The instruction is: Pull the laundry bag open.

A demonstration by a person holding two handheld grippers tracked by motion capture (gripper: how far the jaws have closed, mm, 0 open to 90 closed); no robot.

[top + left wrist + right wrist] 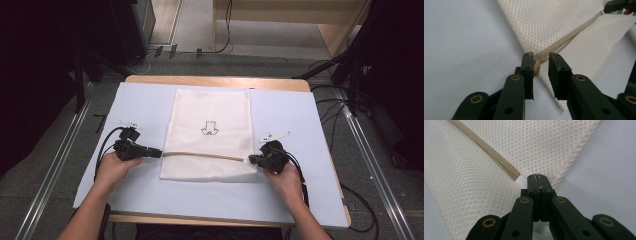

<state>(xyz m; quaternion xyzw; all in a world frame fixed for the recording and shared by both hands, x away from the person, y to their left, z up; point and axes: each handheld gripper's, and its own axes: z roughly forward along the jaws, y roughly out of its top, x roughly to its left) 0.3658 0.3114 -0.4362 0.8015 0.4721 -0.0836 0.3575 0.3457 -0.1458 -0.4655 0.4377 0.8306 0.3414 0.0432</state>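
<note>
A white mesh bag point(210, 115) lies flat on the pale blue mat point(300, 115), with a tan cord point(200, 155) running across its near part. My left gripper point(159, 153) is at the bag's left edge. In the left gripper view it point(541, 56) stands open, and the cord's looped end point(537, 68) rests against one jaw with a gap to the other. My right gripper point(251, 160) is at the bag's right edge. In the right gripper view it point(537, 178) is shut on the mesh bag point(536, 142), just beside where the cord point(489, 151) ends.
The mat covers a wooden table whose far edge point(215, 80) shows beyond it. A small arrow print point(210, 128) marks the bag's middle. Black cables point(360, 210) trail off the table's right side. Metal rails point(50, 165) run along the floor on both sides.
</note>
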